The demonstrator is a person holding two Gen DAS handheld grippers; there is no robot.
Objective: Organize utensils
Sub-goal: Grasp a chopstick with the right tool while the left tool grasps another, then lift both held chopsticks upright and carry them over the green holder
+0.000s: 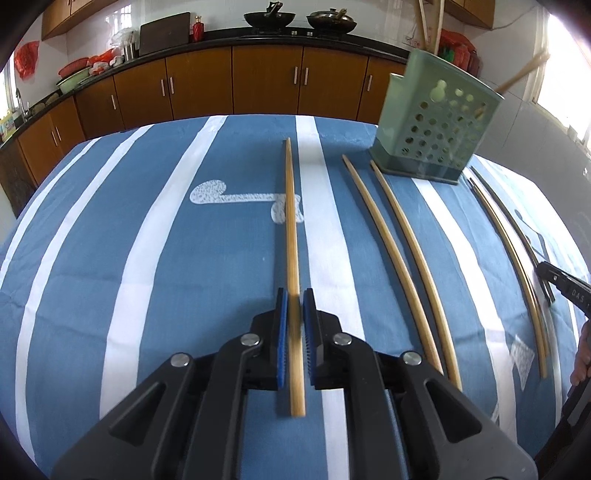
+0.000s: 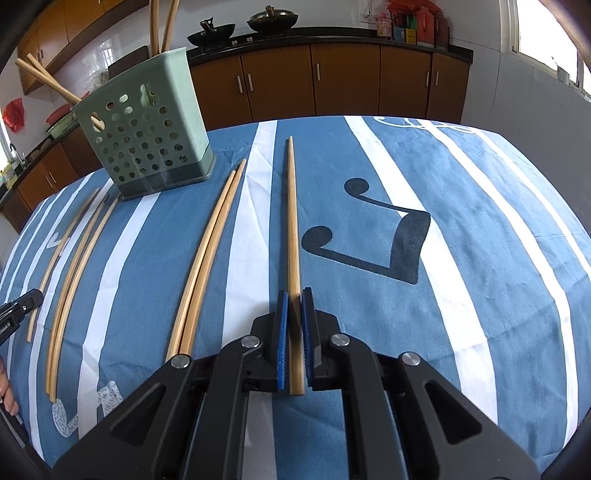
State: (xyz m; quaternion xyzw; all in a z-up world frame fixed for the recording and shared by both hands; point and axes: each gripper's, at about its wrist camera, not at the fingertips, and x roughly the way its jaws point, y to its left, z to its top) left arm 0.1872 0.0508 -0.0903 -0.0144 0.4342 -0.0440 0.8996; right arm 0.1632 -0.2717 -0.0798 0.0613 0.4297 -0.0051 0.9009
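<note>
A wooden chopstick (image 1: 291, 236) lies between the blue pads of my left gripper (image 1: 294, 299), which is shut on it just above the striped blue cloth (image 1: 147, 258). My right gripper (image 2: 294, 297) is shut on another chopstick (image 2: 293, 229) the same way. A green perforated utensil holder (image 1: 432, 125) stands at the far right in the left wrist view; it also shows in the right wrist view (image 2: 147, 125), with several chopsticks standing in it. Loose chopsticks (image 1: 399, 240) lie on the cloth, and more of them show in the right wrist view (image 2: 207, 254).
Brown cabinets (image 1: 236, 85) and a dark counter with two woks (image 1: 269, 18) run along the far wall. The right gripper's tip (image 1: 554, 284) shows at the right edge of the left view. The left gripper's tip (image 2: 22, 302) shows at the left edge of the right view.
</note>
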